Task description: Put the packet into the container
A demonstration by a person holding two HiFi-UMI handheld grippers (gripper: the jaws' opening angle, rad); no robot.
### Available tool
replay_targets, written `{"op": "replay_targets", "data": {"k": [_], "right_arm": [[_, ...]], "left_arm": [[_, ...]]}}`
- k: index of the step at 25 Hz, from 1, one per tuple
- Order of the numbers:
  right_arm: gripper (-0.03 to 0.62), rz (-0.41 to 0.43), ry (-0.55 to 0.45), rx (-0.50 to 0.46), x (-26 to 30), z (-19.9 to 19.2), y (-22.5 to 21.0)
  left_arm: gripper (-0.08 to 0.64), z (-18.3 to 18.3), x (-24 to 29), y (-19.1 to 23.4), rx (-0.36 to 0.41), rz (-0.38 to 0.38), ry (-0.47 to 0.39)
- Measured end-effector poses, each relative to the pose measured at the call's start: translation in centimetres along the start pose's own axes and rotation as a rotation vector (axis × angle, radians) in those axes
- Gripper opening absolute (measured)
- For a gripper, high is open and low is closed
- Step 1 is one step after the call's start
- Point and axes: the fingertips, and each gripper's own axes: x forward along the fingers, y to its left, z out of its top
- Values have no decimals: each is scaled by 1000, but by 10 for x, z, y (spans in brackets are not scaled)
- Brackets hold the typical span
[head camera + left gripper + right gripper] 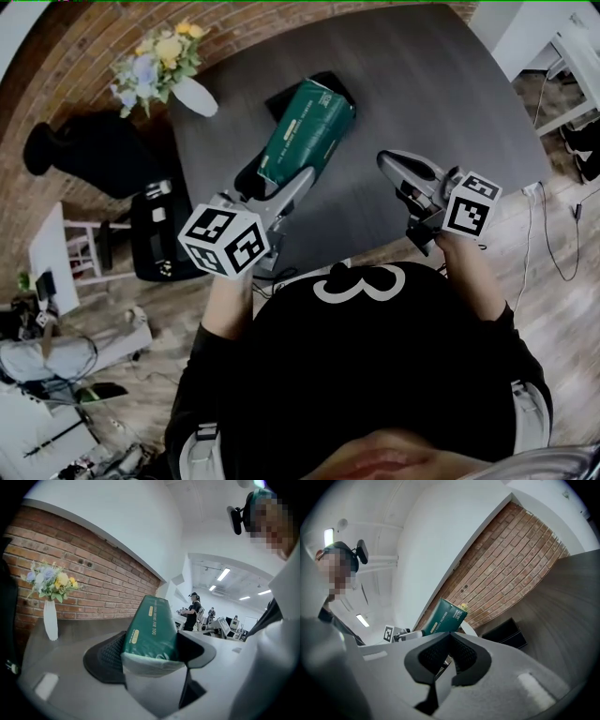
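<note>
Far left: vase [195, 96] of flowers on the table [422, 94], well apart from the work. At risk only from a wide swing that way.

Next: left gripper [267, 180], spread wide and clamped on the near end of the packet [307, 131]. Gripped at that one end only, with the rest sticking out past the pads, tilted and raised off the table. Seen from the head, overlapping the container [280, 101]; not yet inside it, and too hard to say how far above.

Likely troubles here:
- Sagging or pivoting in the grip, from the long unsupported far end.
- Sliding out, from a smooth wrapper and a hold near the edge.
- Catching on the rim, from coming down at this tilt; could shove the light black container along the table or tip it.
- Landing half in, propped on a wall, from letting go too early or off-centre.

Safer, probably: level out over the opening, lower, then release.

Right: right gripper [389, 161], pressed together on nothing, hovering over bare table near the front edge, apart from packet and container. No help in steadying the container from there; little danger of collision either.
</note>
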Motion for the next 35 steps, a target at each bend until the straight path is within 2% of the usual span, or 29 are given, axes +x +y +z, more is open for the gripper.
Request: {"op": "replay_targets", "data": {"k": [6, 9, 14, 20, 26, 35], "right_arm": [[2, -57, 1, 22, 21, -6, -19], [2, -84, 8, 27, 24, -9, -25], [2, -142, 19, 30, 24, -15, -38], [2, -198, 21, 60, 18, -26, -53], [2, -251, 14, 72, 11, -28, -62], [2, -293, 2, 115, -3, -39, -72]], "left_arm": [[364, 26, 19, 55, 70, -43, 42], [362, 36, 33, 73, 128, -58, 70], [364, 38, 62, 96, 160, -127, 104], [363, 23, 98, 130, 147, -173, 168], [364, -4, 124, 150, 226, -240, 251], [365, -58, 162, 177, 237, -254, 386]]}}
